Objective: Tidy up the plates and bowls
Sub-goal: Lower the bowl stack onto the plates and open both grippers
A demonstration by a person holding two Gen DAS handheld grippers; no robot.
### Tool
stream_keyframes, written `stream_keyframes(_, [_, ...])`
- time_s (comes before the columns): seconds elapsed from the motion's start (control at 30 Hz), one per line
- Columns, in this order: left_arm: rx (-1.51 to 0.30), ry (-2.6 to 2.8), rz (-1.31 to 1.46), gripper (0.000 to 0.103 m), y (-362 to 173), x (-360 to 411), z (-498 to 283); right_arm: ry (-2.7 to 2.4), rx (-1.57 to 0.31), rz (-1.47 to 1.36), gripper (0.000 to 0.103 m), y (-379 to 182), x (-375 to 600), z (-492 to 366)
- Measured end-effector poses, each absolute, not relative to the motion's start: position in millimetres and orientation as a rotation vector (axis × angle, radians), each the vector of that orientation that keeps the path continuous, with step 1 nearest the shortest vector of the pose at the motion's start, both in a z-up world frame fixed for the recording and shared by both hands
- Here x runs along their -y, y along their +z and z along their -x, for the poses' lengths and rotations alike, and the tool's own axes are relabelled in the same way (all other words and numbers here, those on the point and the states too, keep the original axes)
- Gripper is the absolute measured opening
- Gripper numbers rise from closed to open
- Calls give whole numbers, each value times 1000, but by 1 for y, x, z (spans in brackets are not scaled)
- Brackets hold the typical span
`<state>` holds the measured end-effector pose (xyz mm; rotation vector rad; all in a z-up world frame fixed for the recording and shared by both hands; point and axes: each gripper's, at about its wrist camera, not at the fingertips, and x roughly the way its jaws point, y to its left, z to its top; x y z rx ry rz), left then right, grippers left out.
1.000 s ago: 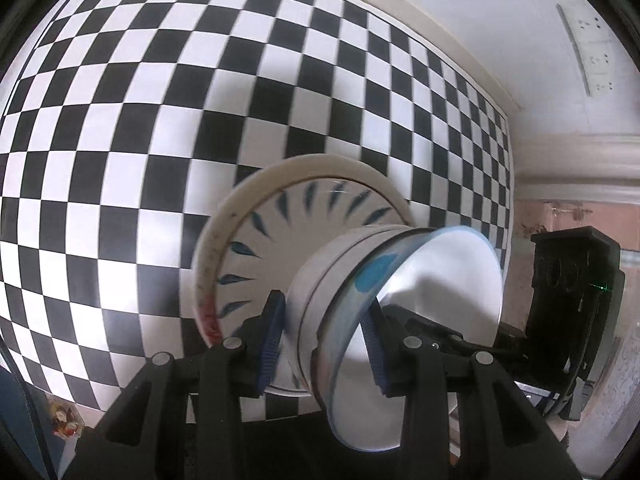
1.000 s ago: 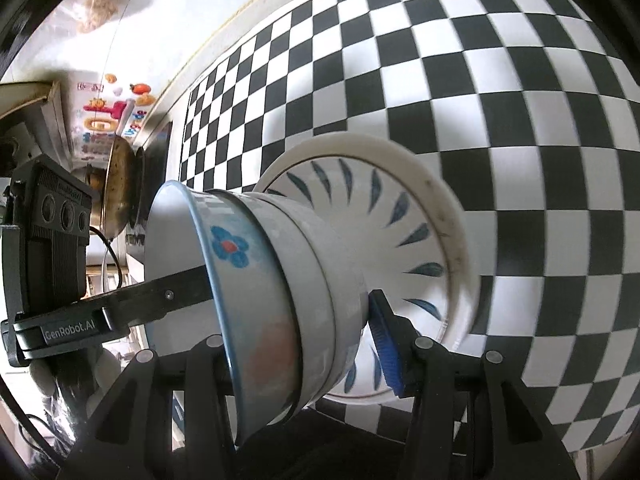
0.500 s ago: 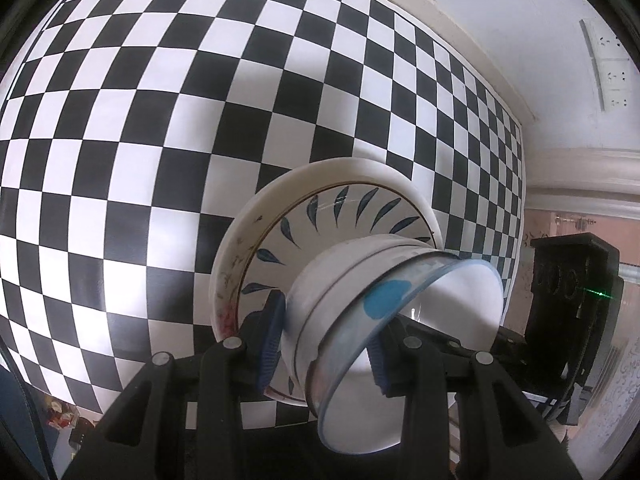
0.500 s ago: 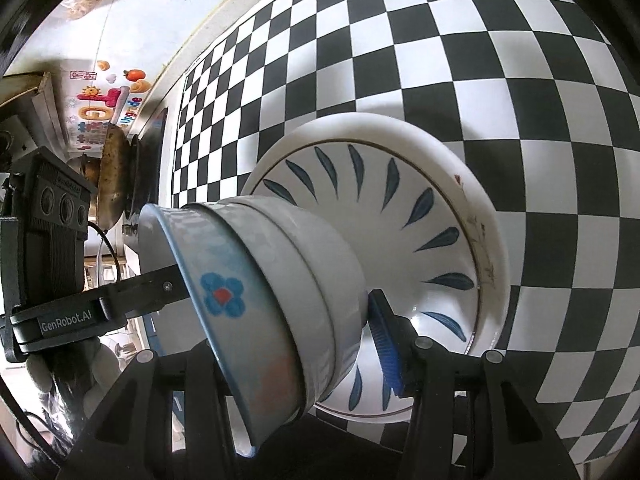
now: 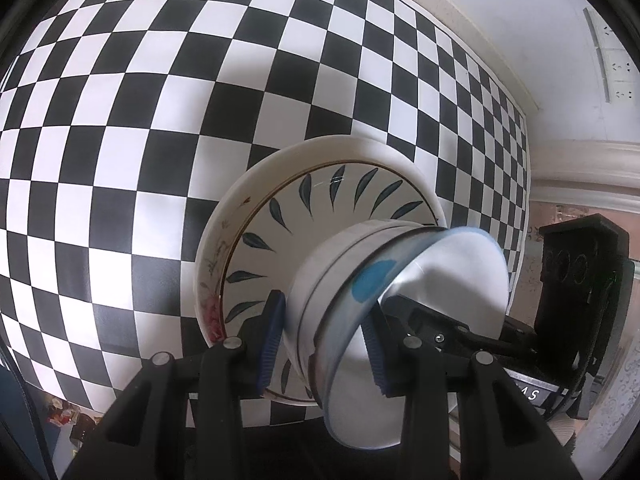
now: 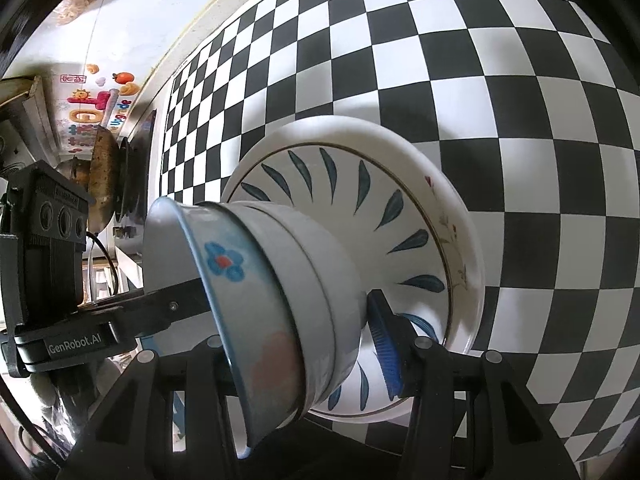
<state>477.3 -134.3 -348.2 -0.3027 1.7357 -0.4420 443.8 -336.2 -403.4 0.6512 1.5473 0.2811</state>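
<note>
A stack of nested bowls (image 5: 340,280) (image 6: 288,280), the top one blue-rimmed with a blue flower, sits on a stack of plates (image 5: 280,200) (image 6: 400,200) with dark leaf marks on the checkered table. My left gripper (image 5: 324,340) is shut on the near side of the bowl stack, one finger inside and one outside. My right gripper (image 6: 304,344) is shut on the opposite side of the same bowls. Each gripper shows in the other's view.
The black and white checkered tablecloth (image 5: 120,120) spreads all around the plates. A wall with sockets (image 5: 616,64) lies behind in the left wrist view. A pot (image 6: 102,176) and stickers stand at the table's far end in the right wrist view.
The bowl stack has come down and closer to the plates, with both grippers still holding it. The plates appear larger and more centred.
</note>
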Motion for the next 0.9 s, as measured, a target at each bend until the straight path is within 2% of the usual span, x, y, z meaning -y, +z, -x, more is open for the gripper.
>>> stream_keyframes(0.9, [-1675,-377,262,34,-336,135,-472,218,-1526,-595,50,-389,330,-440])
